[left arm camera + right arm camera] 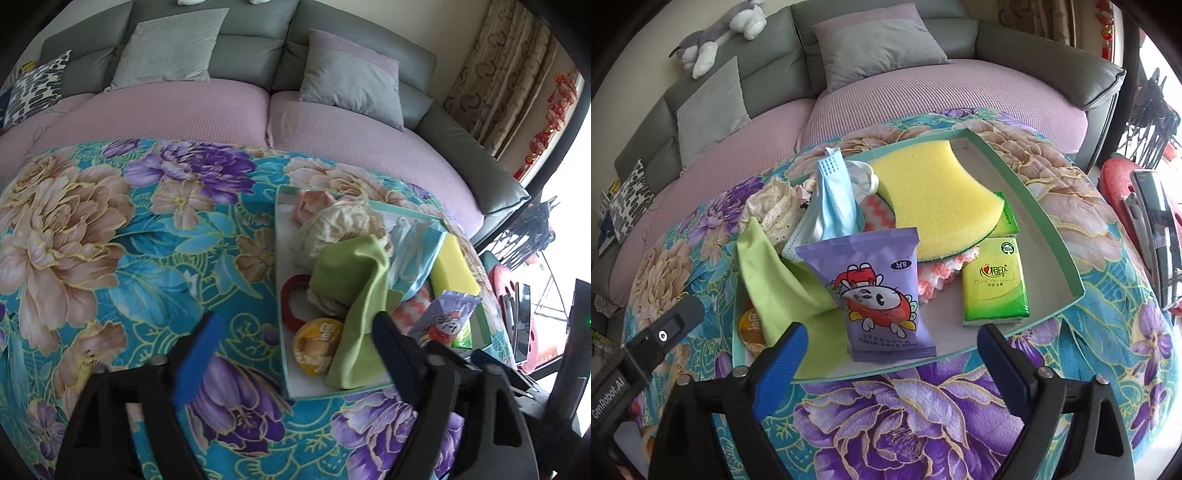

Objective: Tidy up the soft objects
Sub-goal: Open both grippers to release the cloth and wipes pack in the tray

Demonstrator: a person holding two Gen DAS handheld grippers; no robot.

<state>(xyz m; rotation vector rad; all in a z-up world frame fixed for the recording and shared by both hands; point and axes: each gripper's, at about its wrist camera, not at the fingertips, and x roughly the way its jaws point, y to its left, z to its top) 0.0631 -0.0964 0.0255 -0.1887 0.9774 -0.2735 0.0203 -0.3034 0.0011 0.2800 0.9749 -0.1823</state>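
On the floral-blanketed table, I see the shallow mint-rimmed tray heaped with soft things: yellow sponge, purple wipes packet, green cloth. My left gripper and right gripper both hover spread apart, empty.

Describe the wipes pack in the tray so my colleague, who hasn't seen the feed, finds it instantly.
On the floral blanket sits a shallow green-rimmed tray of soft items. At its near edge stands the wipes pack, propped against a blue face mask. It is the only purple pouch, printed with a red-and-white cartoon character.
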